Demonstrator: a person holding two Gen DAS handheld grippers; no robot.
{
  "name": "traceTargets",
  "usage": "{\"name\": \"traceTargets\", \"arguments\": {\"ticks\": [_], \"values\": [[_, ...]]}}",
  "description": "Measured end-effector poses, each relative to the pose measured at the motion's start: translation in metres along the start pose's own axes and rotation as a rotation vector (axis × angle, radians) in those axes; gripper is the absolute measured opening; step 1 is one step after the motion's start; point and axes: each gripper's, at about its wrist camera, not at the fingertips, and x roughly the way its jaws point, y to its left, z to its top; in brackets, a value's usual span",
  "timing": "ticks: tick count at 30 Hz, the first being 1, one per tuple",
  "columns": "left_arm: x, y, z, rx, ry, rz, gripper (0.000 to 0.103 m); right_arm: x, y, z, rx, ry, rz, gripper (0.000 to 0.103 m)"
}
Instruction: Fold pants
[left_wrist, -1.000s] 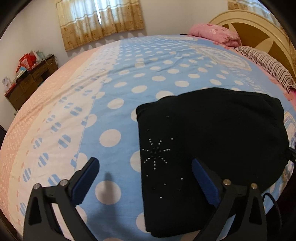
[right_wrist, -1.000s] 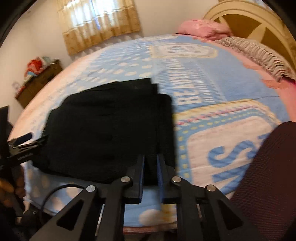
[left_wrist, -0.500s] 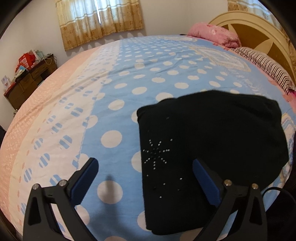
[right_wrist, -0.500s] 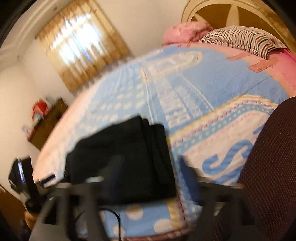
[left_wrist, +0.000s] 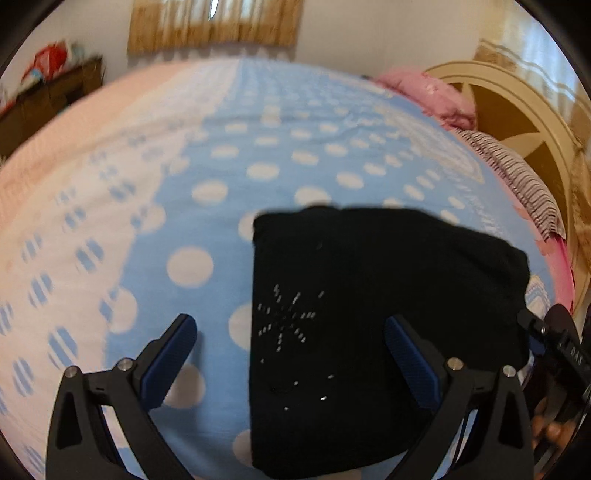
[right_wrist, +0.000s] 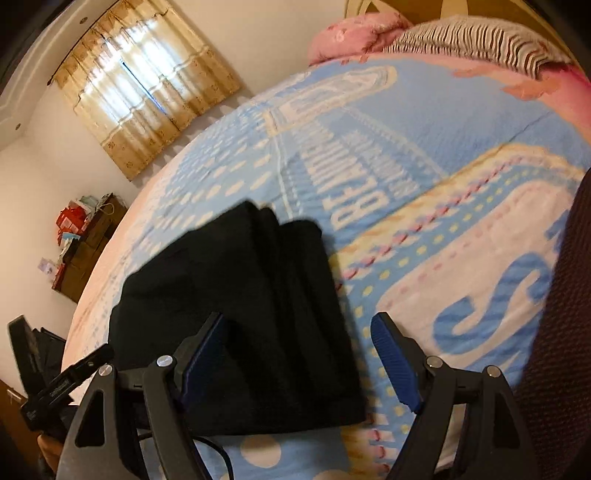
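Note:
The black pants (left_wrist: 369, 314) lie folded into a thick rectangle on the blue dotted bedspread (left_wrist: 229, 177), a rhinestone star on the near left corner. My left gripper (left_wrist: 290, 325) hovers open over that corner, one finger above the bedspread and the other above the cloth. In the right wrist view the pants (right_wrist: 240, 314) show stacked folds along their right edge. My right gripper (right_wrist: 299, 321) is open above that edge, nothing pressed between its pads. Each gripper shows at the edge of the other's view: the right one (left_wrist: 554, 343) and the left one (right_wrist: 66, 380).
A cream headboard (left_wrist: 517, 122), a pink pillow (left_wrist: 432, 96) and a striped pillow (left_wrist: 517, 184) stand at the bed's far right. A dark dresser (right_wrist: 88, 236) with red items sits by the curtained window (right_wrist: 147, 85). A person's dark red clothing (right_wrist: 561, 332) fills the right edge.
My right gripper has opened from shut on the pants' near edge and let go, and its view has rolled. The left gripper's view has tilted a little; the pants lie still.

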Motion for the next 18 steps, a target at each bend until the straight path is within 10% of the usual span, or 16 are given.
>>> {"name": "traceTargets", "arguments": {"ticks": [13, 18], "values": [[0.004, -0.008, -0.007, 0.011, -0.003, 0.063, 0.103, 0.010, 0.027, -0.018, -0.150, 0.031, -0.002, 0.080], [0.004, -0.014, -0.008, 0.026, -0.018, 0.074, 0.092, 0.008, 0.035, -0.023, -0.188, 0.021, -0.010, 0.047]]}}
